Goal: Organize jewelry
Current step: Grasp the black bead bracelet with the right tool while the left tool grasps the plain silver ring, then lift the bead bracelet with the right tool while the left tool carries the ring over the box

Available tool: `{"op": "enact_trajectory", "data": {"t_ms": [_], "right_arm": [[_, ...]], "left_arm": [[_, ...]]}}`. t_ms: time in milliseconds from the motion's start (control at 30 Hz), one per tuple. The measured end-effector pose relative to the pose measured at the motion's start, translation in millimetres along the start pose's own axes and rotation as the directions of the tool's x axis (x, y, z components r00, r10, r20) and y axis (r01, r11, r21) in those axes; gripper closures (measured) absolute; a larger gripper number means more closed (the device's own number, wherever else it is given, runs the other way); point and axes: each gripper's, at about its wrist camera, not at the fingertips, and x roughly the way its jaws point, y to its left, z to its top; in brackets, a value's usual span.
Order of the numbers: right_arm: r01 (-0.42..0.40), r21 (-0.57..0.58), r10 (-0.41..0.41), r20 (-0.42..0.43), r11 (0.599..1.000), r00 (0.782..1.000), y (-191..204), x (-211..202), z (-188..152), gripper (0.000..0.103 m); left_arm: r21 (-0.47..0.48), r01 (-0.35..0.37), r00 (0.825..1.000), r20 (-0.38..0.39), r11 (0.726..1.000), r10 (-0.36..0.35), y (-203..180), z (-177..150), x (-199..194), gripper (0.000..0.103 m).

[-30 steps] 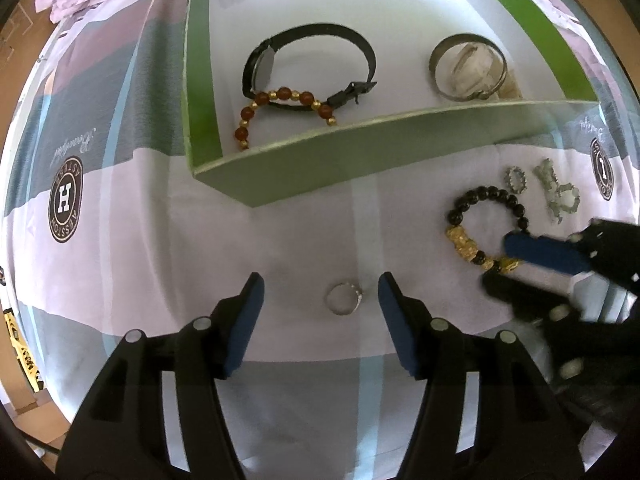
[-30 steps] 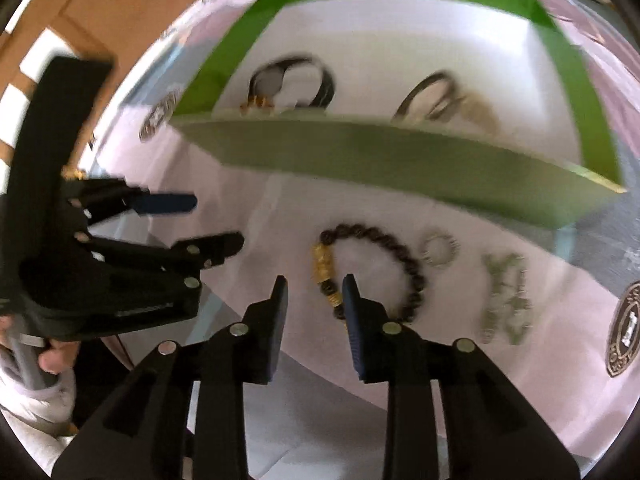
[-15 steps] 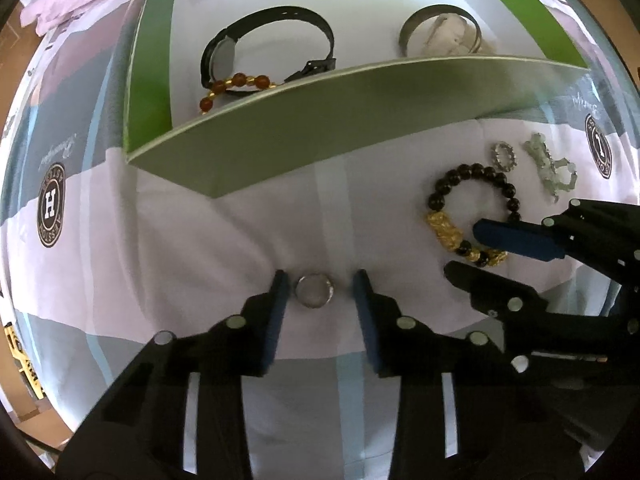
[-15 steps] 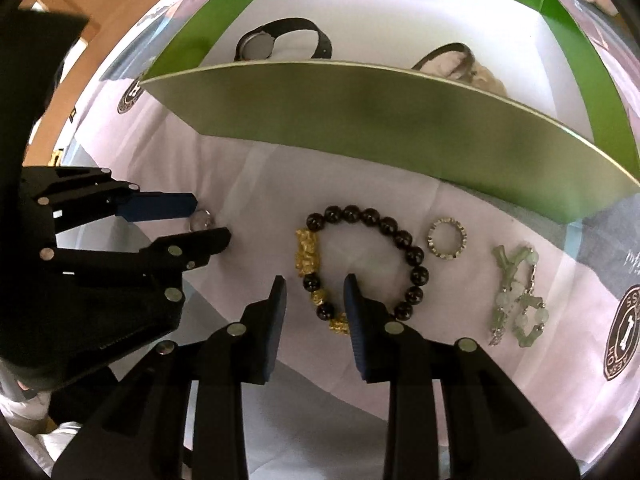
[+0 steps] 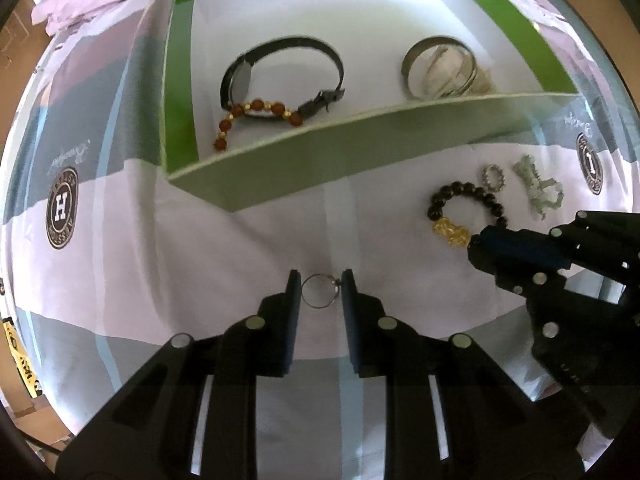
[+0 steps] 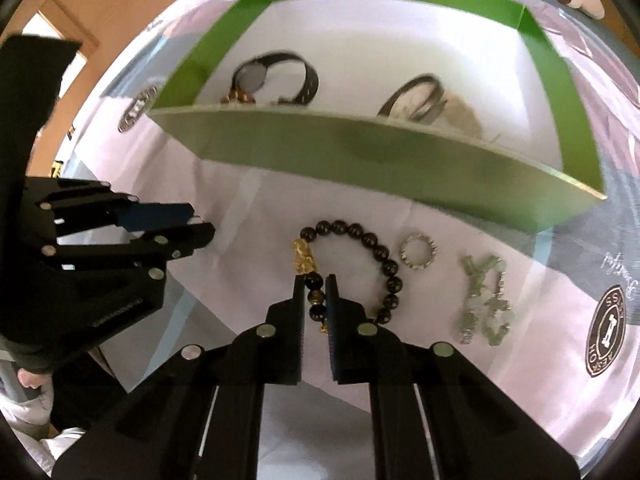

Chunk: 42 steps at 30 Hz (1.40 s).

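My left gripper (image 5: 320, 286) is shut on a thin silver ring (image 5: 320, 308), held flat between its pads just over the cloth. My right gripper (image 6: 315, 280) is shut on the near left side of a black bead bracelet (image 6: 376, 246) with a gold charm; the rest of the loop lies on the cloth. In the left wrist view the same bracelet (image 5: 464, 196) lies at the tips of the right gripper (image 5: 476, 242). The left gripper (image 6: 200, 224) shows at the left of the right wrist view. Behind stands the green box (image 5: 320, 160).
The box (image 6: 360, 148) holds a black watch (image 5: 332, 56), an amber bead bracelet (image 5: 256, 106) and a silver bangle (image 5: 416, 56). A sparkly ring (image 6: 419, 251) and pale green stone jewelry (image 6: 484, 300) lie right of the black bracelet. Patterned cloth covers the surface.
The left jaws went from wide apart to shut on the silver ring. The right jaws narrowed onto the black bracelet's beads. Both cameras now sit a little higher above the box wall.
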Motion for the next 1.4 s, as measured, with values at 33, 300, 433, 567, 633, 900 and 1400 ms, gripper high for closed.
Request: {"op": "enact_trajectory", "data": {"t_ms": [33,300,433,567,633,900,1400], "right_arm": [[-0.008,0.005,0.008,0.016,1.000,1.000,-1,-6,0,0.093],[-0.072,0.007,0.070,0.160,0.997,0.985,-6,-58,4,0.096],[-0.065,0.014,0.063,0.135,0.998,0.989,-11,-50,4,0.091],[-0.069,0.061,0.065,0.056,0.996,0.996,-13,-8,7,0.068],[-0.059,0.062,0.057,0.041,0.996,0.998,-13,5,6,0.068],[-0.072,0.035,0.070,0.049,0.997,0.996,-5,19,8,0.073],[-0.042,0.015,0.039,0.147,0.999,0.988,-9,-29,5,0.093]], "left_arm": [[0.000,0.002,1.000,0.009,1.000,-0.002,0,0,-3,0.083],[0.013,-0.013,0.995,0.095,1.000,0.012,3,4,-32,0.083],[0.020,-0.018,0.996,0.091,1.000,0.016,3,2,-33,0.083],[0.014,-0.014,0.998,0.056,1.000,0.013,1,-6,-15,0.083],[0.008,-0.014,0.999,0.048,1.000,0.014,-2,1,-8,0.083],[-0.005,-0.014,0.999,0.048,1.000,0.014,1,10,-6,0.082],[0.006,-0.002,0.988,0.157,1.000,0.001,0,5,-39,0.082]]}}
